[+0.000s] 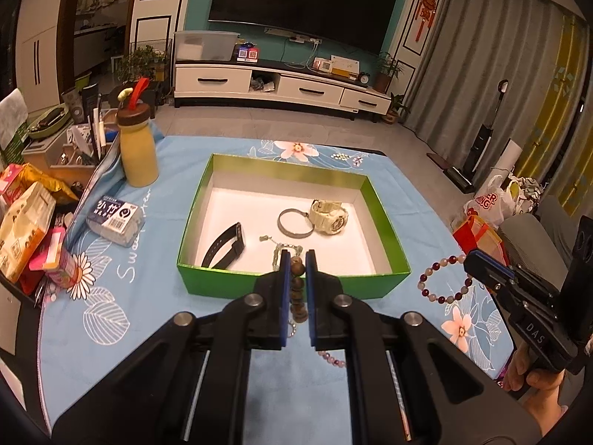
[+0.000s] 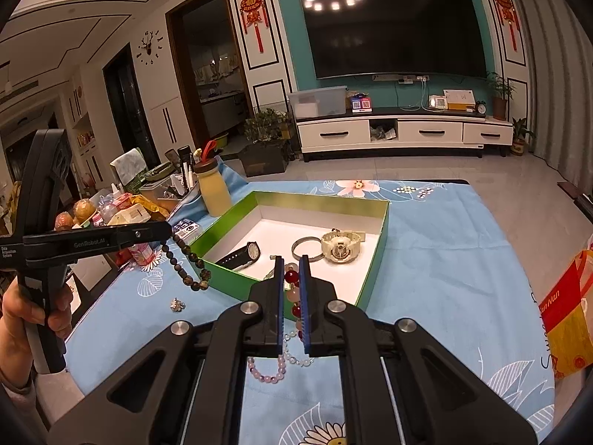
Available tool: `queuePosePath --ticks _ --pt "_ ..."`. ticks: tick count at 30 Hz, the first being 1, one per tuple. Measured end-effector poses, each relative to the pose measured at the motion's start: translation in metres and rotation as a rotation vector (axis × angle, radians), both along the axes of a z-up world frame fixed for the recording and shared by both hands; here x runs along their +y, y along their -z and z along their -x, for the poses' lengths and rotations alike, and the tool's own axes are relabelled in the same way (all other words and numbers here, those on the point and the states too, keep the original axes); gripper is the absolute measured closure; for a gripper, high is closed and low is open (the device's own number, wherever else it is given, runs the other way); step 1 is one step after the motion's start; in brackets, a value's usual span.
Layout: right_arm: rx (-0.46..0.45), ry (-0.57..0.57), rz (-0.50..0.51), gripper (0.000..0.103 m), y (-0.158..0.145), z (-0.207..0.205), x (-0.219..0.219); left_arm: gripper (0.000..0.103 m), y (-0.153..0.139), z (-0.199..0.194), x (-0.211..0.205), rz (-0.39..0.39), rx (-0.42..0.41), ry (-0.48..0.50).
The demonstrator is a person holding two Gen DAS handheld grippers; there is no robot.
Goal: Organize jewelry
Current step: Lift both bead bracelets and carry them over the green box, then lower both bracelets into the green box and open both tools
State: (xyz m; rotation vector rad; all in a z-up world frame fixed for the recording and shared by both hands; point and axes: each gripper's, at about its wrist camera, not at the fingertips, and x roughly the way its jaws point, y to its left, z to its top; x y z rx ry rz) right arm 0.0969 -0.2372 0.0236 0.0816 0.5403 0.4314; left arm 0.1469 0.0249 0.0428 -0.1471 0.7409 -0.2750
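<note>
While both bracelets hang clear of the worktop (image 1: 229,337), I keep left gripper (image 1: 297,259) jaws pinching the brown bead bracelet (image 1: 298,289) and right gripper (image 2: 289,265) jaws pinching the red-and-pink bead bracelet (image 2: 292,293), just short of the green box (image 1: 296,282), ready to drop in.

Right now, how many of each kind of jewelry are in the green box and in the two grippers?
Watches in the green box: 2 (black-strap watch, cream watch)
Silver bangle: 1
Chain: 1
Bead bracelets held: 2 (dark bracelet in the left gripper, red and pink bracelet in the right gripper)
Total: 6
</note>
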Motion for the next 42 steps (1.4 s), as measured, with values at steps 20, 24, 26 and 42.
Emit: queuePosePath --ticks 20,24,26,42 --pt "-0.032 -0.016 -0.003 0.096 -0.013 -0.032 0.007 0.096 -0.016 -0.051 0.005 0.035 -0.015 -0.012" --pt "-0.017 -0.023 -0.012 0.096 -0.01 -0.045 0.01 0.096 -0.011 -0.069 0.007 0.048 0.008 -0.024" --pt "-0.003 -0.025 -0.017 0.096 -0.006 -0.051 0.011 0.096 -0.007 -0.078 0.006 0.05 0.02 -0.027" --pt "0.131 -0.032 -0.039 0.096 0.033 -0.094 0.014 0.096 0.04 -0.137 -0.004 0.0 0.117 -0.042"
